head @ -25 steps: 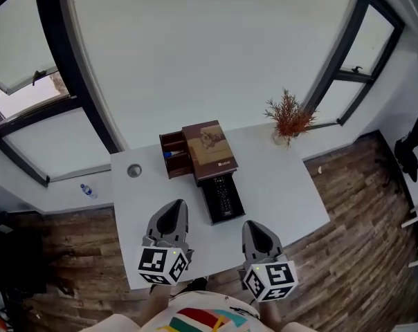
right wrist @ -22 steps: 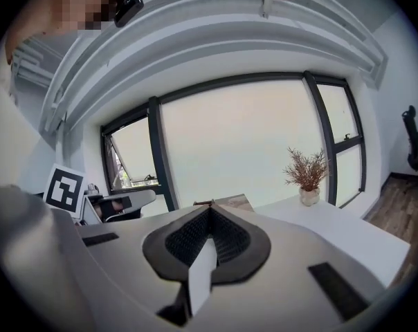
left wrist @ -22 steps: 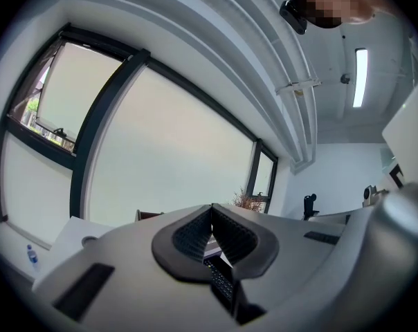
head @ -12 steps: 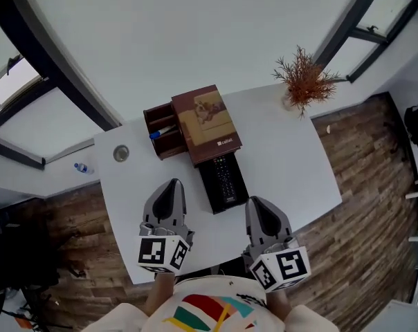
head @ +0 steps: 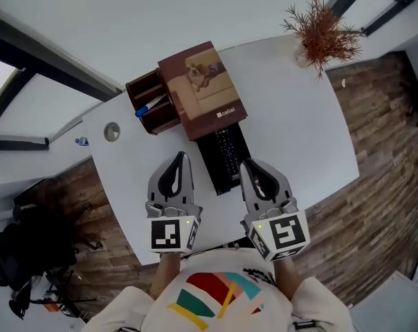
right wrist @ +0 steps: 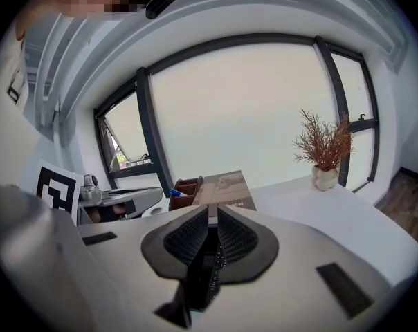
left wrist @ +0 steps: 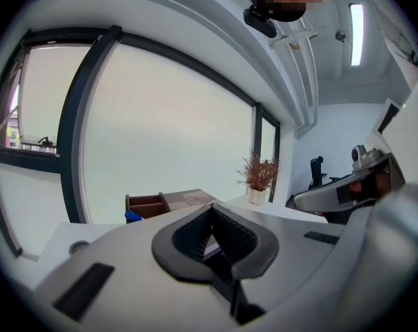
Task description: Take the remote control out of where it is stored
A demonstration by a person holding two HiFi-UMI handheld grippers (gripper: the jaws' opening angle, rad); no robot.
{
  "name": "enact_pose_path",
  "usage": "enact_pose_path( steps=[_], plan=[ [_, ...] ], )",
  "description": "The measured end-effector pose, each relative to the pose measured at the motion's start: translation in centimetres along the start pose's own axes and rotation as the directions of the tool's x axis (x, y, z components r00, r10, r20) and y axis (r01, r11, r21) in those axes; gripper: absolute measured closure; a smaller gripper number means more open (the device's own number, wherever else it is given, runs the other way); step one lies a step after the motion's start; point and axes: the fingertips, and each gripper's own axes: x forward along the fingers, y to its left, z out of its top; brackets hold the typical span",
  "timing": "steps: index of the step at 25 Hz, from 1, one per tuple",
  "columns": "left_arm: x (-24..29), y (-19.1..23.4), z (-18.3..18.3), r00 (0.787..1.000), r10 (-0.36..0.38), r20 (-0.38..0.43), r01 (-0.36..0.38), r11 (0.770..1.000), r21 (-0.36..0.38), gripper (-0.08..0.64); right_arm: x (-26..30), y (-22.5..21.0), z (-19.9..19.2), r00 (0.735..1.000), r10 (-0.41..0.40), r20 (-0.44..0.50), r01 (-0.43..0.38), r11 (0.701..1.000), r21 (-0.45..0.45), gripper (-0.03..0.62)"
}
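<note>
Head view: black remote control [head: 228, 152] lies keys-up in the open drawer [head: 207, 166] on the brown box's [head: 202, 88] near side. My left tool [head: 183, 159] and right tool [head: 244, 166], both closed and empty, flank it. A dried plant [head: 322, 30] stands right of the box, well apart.

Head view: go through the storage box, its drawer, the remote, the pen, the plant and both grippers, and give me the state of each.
Storage box: upright on the table, front drawer out.
Drawer: pulled open.
Remote control: lying flat in the drawer, not gripped.
Blue pen: resting in the box's open side compartment.
Plant: upright in its pot.
Left gripper: shut, empty.
Right gripper: shut, empty.
</note>
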Motion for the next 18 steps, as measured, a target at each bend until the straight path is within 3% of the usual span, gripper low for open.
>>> enact_pose_path(
  steps=[6, 10, 13, 18],
  plan=[
    [2.0, 0.7, -2.1, 0.999, 0.007, -0.048, -0.007, 1.000, 0.003, 0.552, 2.6, -1.8, -1.3, 0.996, -0.089, -0.017, 0.088, 0.995, -0.049, 0.385],
    [2.7, 1.4, -4.3, 0.995, 0.019, -0.097, -0.018, 1.000, 0.006, 0.552, 4.4, -2.5, -4.1, 0.986, -0.116, -0.117, 0.116, 0.993, -0.003, 0.301],
    [3.1, 1.5, -5.0, 0.994, 0.013, -0.110, -0.014, 1.000, -0.013, 0.552, 5.8, -2.1, -6.5, 0.966, -0.112, -0.231, 0.111, 0.994, -0.016, 0.284],
    [3.9, 2.3, -5.8, 0.991, 0.012, -0.131, -0.017, 0.999, -0.037, 0.552, 8.2, -1.5, -9.8, 0.911, -0.078, -0.405, 0.111, 0.992, 0.059, 0.285]
  ],
)
